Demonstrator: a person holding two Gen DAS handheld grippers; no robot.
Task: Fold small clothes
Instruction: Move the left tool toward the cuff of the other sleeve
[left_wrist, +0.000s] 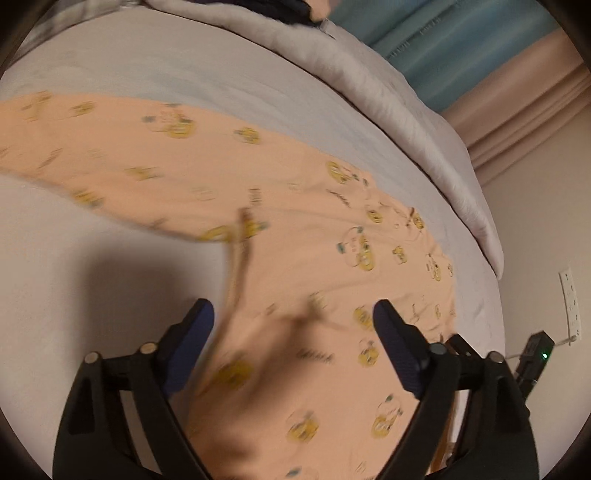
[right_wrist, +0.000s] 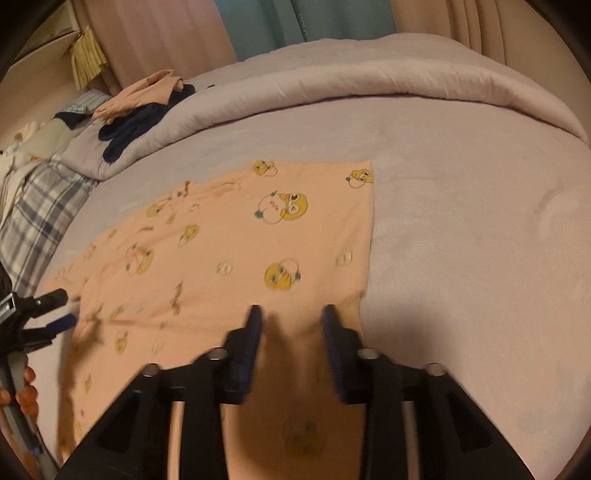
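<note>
Pillow (right_wrist: 33, 225): a checked one is lying at the far left of the bed (right_wrist: 461, 221).
Pile (right_wrist: 144, 107): dark and peach clothes are sitting on the rolled grey blanket (right_wrist: 369, 85), well apart from the shirt.
Left gripper (left_wrist: 293, 310): it is hanging over the near part of the shirt. Its fingers (left_wrist: 195, 328) are standing wide open and are holding nothing. The cloth under them is looking blurry.
Shirt (right_wrist: 229, 236): the peach shirt with yellow ducks is lying spread flat on the bed, in the middle. One sleeve (left_wrist: 74, 147) is reaching out to the left in the left view.
Right gripper (right_wrist: 291, 310): it is sitting low over the near edge of the shirt. Its fingers (right_wrist: 255, 328) are standing partly open, with cloth showing in the gap. I cannot tell if they are pinching it.
Curtains (right_wrist: 155, 37): pink and blue ones are hanging behind the bed.
</note>
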